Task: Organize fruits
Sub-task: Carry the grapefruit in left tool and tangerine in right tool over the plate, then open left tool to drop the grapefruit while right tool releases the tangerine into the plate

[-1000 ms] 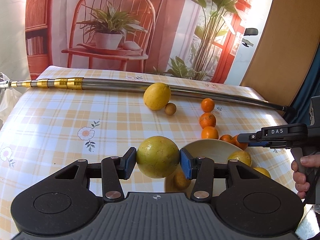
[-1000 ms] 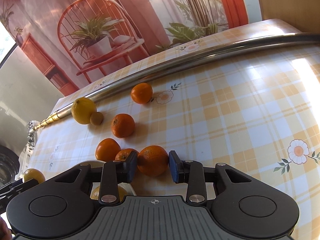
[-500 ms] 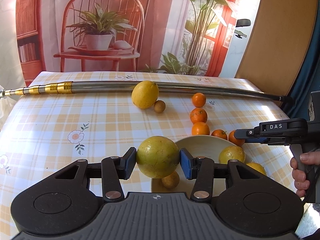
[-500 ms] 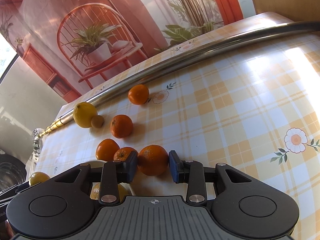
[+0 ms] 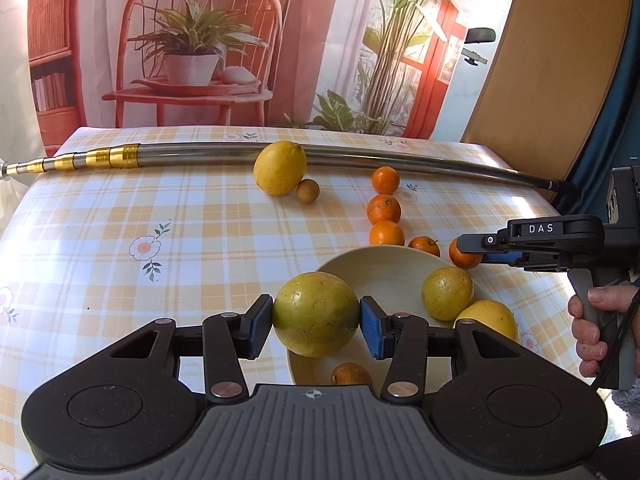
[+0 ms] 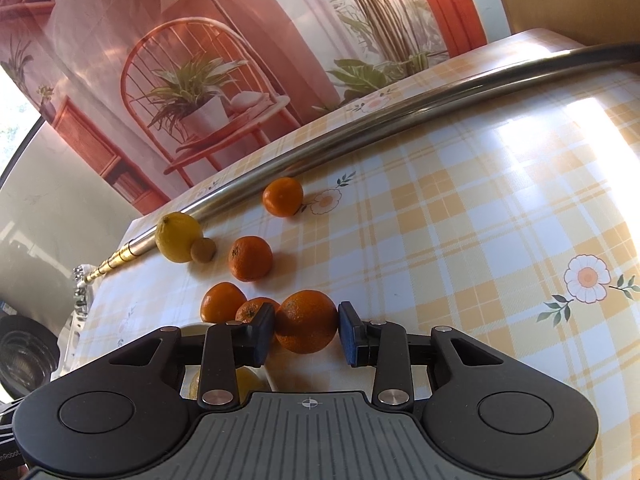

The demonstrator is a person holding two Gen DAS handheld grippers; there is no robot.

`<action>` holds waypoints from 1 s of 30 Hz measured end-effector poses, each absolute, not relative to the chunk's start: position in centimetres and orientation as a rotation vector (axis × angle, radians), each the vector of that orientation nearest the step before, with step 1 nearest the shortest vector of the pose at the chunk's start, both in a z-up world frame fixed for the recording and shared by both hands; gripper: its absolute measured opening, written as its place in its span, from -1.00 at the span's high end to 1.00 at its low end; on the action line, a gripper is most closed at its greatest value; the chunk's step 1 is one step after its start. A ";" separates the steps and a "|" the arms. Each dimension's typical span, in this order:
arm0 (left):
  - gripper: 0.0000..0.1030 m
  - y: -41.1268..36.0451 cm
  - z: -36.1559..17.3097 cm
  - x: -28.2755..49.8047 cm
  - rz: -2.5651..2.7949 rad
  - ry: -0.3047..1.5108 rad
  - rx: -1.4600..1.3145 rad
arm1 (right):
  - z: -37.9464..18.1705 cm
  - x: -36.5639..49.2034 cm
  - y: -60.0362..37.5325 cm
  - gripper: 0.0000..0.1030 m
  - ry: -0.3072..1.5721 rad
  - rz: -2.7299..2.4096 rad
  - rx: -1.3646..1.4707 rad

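Fruits are partly sorted: a pale shallow bowl point(image 5: 380, 268) already holds smooth yellow ones, while a lemon point(image 5: 279, 168) and small dimpled oranges point(image 5: 384, 209) lie loose on the glossy checked surface point(image 5: 200, 232). The left claw point(image 5: 316, 322) grips a round yellow-green fruit point(image 5: 315, 314) over the bowl's rim. The right claw point(image 6: 306, 330) brackets an orange point(image 6: 306, 320) beside the bowl, one pad touching, the other just clear.

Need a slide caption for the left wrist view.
Left tongs grip a yellow-green fruit over the bowl.
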State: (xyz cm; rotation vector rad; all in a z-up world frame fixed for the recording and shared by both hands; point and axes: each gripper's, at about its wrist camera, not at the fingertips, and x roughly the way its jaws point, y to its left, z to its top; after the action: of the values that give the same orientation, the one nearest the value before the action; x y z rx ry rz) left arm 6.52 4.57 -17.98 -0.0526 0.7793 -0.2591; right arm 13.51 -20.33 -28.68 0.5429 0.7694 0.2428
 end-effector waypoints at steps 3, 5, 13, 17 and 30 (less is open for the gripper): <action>0.04 4.3 -18.1 6.3 -0.270 0.785 -0.044 | -28.2 13.0 -20.3 0.39 0.749 0.247 0.527; 0.04 4.2 -18.2 6.2 -0.273 0.787 -0.039 | -27.7 12.7 -20.1 0.39 0.736 0.252 0.515; 0.04 3.2 -18.5 6.6 -0.295 0.791 -0.004 | -26.3 12.0 -19.5 0.39 0.687 0.257 0.463; 0.04 2.4 -18.9 6.6 -0.310 0.796 0.027 | -25.6 11.6 -19.0 0.39 0.672 0.282 0.433; 0.03 1.9 -20.3 6.9 -0.306 0.835 0.071 | -24.7 11.1 -17.1 0.39 0.669 0.344 0.381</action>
State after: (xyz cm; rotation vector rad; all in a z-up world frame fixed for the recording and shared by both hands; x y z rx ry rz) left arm 6.89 1.87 -20.27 0.0710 0.8350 -0.3059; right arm 11.12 -17.12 -24.72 0.3808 0.6691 0.3442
